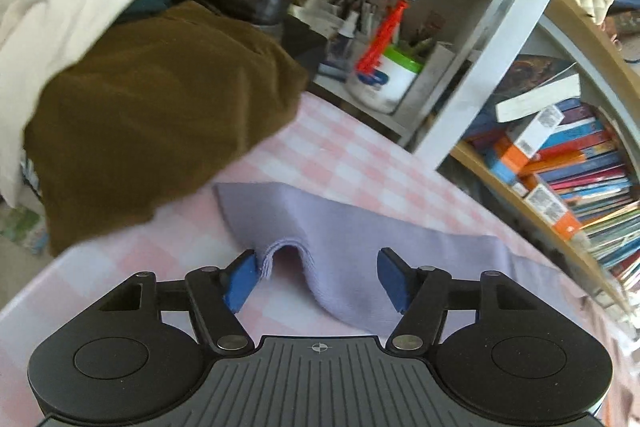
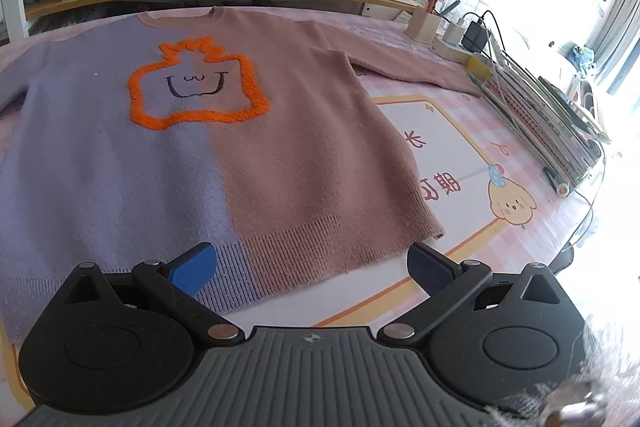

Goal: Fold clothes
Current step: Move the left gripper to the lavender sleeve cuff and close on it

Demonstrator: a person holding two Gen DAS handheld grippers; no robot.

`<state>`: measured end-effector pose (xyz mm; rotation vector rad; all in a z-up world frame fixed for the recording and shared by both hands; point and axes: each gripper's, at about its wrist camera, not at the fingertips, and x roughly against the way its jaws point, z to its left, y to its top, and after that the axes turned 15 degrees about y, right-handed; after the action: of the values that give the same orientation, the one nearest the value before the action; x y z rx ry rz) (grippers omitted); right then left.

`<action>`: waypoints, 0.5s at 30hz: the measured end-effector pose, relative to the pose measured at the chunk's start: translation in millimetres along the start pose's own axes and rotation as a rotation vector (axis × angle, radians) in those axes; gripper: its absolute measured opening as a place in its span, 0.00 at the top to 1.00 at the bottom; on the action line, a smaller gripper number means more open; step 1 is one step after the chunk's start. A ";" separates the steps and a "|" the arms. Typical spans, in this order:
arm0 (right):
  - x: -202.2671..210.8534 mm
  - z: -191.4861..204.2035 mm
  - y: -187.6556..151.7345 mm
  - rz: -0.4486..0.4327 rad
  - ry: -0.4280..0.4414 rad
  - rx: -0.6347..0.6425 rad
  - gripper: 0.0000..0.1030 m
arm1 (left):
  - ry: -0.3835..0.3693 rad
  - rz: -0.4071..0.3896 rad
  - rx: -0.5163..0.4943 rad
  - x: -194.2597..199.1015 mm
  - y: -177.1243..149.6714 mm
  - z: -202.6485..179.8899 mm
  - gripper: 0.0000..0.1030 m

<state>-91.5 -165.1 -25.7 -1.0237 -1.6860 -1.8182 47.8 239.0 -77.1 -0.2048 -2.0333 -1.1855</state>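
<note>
We hold the left gripper [image 1: 316,273] low over the sleeve [image 1: 360,231], jaws wide, its cuff humped up between them against one pad. Our right gripper [image 2: 312,267] hovers wide open above the hem [image 2: 280,251]. The sweater [image 2: 200,147] lies flat on the table [image 2: 460,155], half lilac, half pink.

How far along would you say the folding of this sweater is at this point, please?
Done: the sweater lies spread flat, face up, on the checked table cover, its pink sleeve stretched out sideways. In hand: nothing is gripped; the left gripper is open around the rumpled lilac sleeve cuff, and the right gripper is open over the ribbed hem. Left: every fold; none shows.
</note>
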 end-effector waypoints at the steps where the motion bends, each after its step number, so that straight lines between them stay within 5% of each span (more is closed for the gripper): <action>1: -0.2 0.8 0.1 -0.001 0.000 0.001 0.00 | -0.015 0.008 -0.001 0.1 -1.2 -2.5 0.38; 7: -2.0 1.4 2.8 0.000 -0.003 -0.005 0.00 | -0.098 0.053 0.003 -0.2 -8.1 -16.4 0.38; 11: -2.1 0.5 4.8 -0.001 0.003 0.005 0.00 | -0.061 0.040 0.050 -7.6 -2.1 -8.7 0.52; 15: -2.0 -3.2 5.1 0.001 -0.016 -0.011 0.00 | -0.011 0.020 0.110 -14.4 7.1 7.3 0.54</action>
<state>-87.1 -169.3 -23.9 -1.0459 -1.6861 -1.8256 57.5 252.0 -84.1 -0.1771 -2.0945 -1.0590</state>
